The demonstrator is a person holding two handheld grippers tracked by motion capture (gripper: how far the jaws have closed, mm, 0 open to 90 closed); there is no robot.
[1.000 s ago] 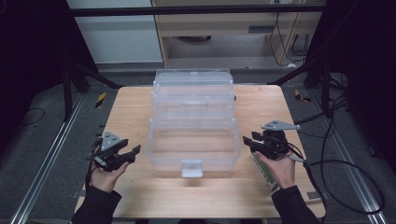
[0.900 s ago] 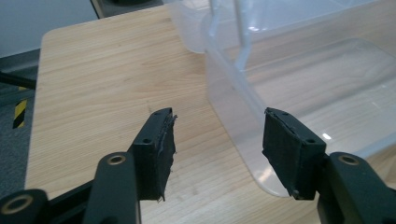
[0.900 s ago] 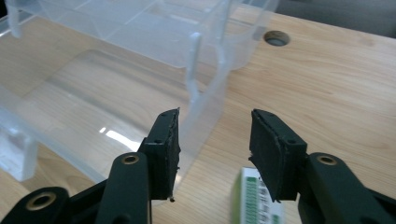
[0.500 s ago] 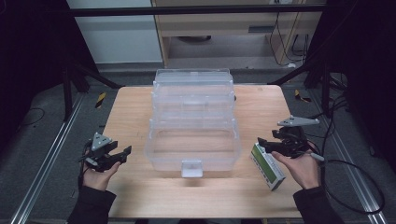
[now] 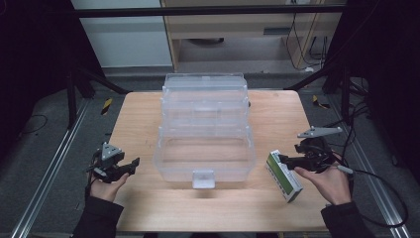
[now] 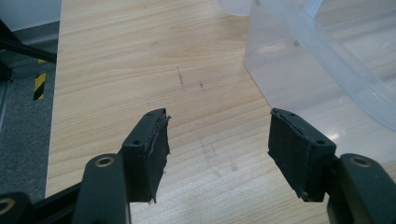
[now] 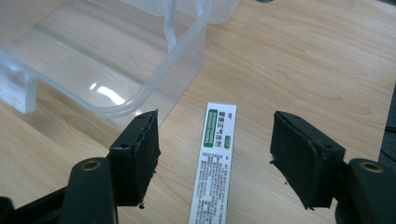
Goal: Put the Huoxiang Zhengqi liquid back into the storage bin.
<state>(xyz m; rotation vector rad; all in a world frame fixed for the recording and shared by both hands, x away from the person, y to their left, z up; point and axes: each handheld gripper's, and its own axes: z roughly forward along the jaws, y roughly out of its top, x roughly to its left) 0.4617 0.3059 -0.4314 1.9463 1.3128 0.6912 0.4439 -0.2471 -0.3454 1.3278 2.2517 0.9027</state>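
Since the earlier frames both hands have drawn back toward the near edge of the desk (image 5: 148,114). The left tool (image 5: 130,166) has moved away from the clear box and now sits at the desk's near left edge; the right tool (image 5: 286,159) has dropped lower, over the far end of the carton (image 5: 284,176).

Left tool: jaws spread wide, holding nothing, with bare wood between them in the left gripper view. Right tool: jaws likewise wide apart and holding nothing; in the right gripper view the carton (image 7: 214,161) lies flat on the desk between them, touched by neither pad.

The carton is a long, narrow rectangular box, white with a green panel and small green and black print; the characters are too small to read. It rests on the desk just right of the clear box, near its front right corner.

The clear box (image 5: 204,134) is translucent plastic, tiered, with rounded rims and a small latch tab at its front. The desk is pale wood with visible grain and faint dark scuffs.
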